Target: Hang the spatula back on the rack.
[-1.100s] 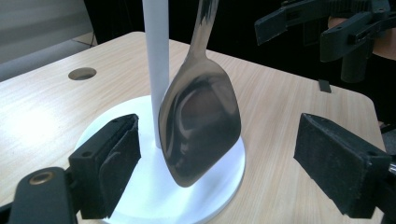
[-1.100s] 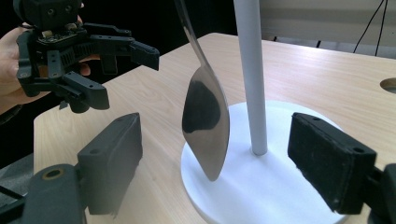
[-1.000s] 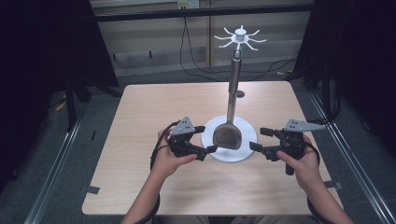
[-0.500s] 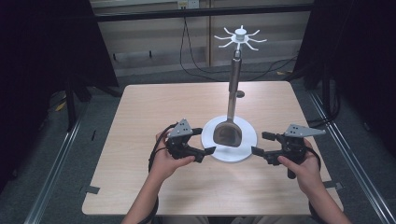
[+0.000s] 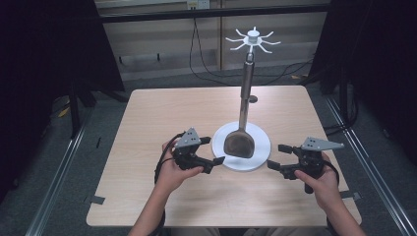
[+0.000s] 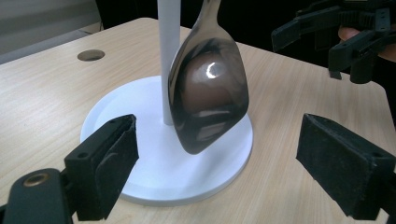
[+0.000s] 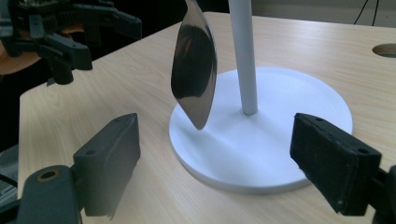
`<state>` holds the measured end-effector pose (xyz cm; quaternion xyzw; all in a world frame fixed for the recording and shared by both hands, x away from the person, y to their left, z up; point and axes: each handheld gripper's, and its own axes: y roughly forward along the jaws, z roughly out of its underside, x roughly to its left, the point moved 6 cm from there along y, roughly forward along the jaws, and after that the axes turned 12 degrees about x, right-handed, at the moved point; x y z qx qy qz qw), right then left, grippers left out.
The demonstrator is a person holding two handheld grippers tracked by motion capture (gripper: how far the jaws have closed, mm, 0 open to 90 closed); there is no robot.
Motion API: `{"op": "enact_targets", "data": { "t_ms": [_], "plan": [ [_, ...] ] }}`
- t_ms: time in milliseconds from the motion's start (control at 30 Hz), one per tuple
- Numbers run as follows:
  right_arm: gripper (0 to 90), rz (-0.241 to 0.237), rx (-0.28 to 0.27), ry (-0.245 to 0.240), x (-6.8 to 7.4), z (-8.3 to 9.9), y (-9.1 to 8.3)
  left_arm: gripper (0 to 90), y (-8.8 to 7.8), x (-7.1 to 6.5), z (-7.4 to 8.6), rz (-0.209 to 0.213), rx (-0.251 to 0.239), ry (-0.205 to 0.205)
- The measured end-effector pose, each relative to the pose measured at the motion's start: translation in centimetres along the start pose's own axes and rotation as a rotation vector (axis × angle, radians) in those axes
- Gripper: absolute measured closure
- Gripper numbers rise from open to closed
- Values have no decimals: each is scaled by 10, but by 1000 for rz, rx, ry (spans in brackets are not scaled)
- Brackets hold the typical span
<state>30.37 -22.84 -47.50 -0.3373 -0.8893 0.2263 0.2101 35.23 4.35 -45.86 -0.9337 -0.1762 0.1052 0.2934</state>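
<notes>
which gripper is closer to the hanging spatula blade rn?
Left. The left gripper sits at the white base's left edge, beside the spatula blade. The right gripper stands off past the base's right edge, fingers open.

No text, label, brand, number or sign can be read anywhere.
</notes>
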Motion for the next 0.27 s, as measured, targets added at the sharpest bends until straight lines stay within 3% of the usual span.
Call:
{"op": "enact_targets", "data": {
  "t_ms": [267],
  "plan": [
    [144, 19, 21, -12, -1, 7, -4, 127, 4, -2, -1, -9, 8, 10]
  ]
}}
